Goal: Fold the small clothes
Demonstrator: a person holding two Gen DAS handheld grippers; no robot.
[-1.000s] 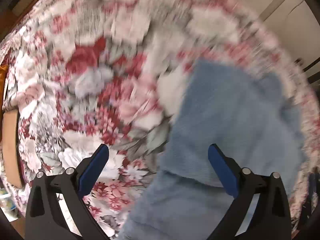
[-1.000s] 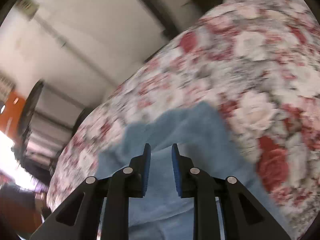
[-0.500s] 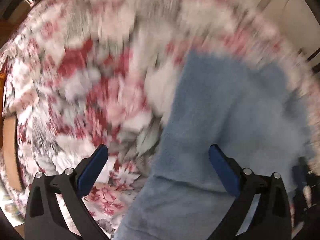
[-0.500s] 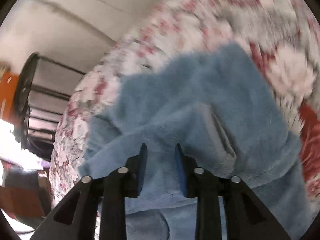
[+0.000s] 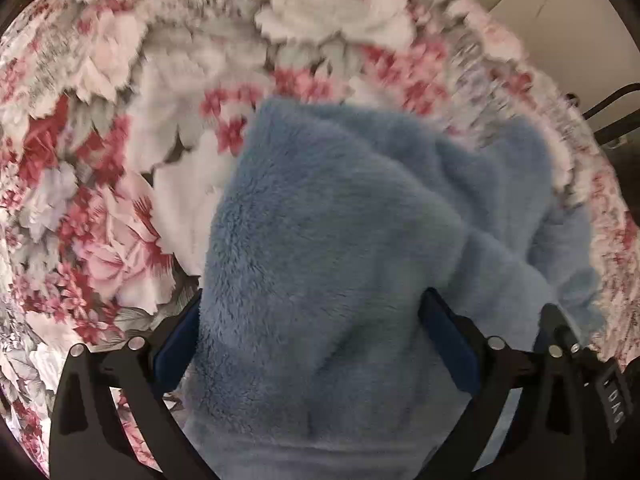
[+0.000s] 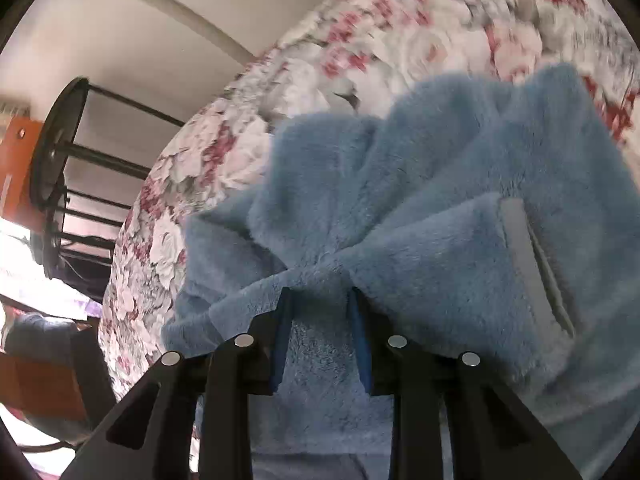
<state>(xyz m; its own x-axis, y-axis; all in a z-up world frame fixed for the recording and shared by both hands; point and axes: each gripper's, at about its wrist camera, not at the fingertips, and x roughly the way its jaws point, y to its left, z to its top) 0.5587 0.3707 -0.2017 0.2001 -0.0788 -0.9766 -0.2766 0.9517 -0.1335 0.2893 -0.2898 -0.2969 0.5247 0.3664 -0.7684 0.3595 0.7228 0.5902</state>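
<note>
1. the blue fleece garment [image 5: 340,240] lies on a bed covered with a flowered blanket [image 5: 120,160]. it is bunched up, not flat.
2. the left hand-held gripper [image 5: 316,332] points steeply down and stands wide open. a thick fold of the fleece fills the space between its blue pads [image 5: 448,336]. i cannot tell if the pads really press the cloth or only stand beside it.
3. the right hand-held gripper [image 6: 320,312] is only a little open, and a gathered ridge of the same garment [image 6: 400,220] sits between its pads. the cloth puckers toward the tips, so it looks pinched there.
4. the pocket slit [image 6: 532,264] faces up on the right side, so the front of the garment is on top.
5. i think both grippers take one edge each so that the piece can be lifted and laid over itself evenly; the fluffy cloth is thick and could slip.
</note>
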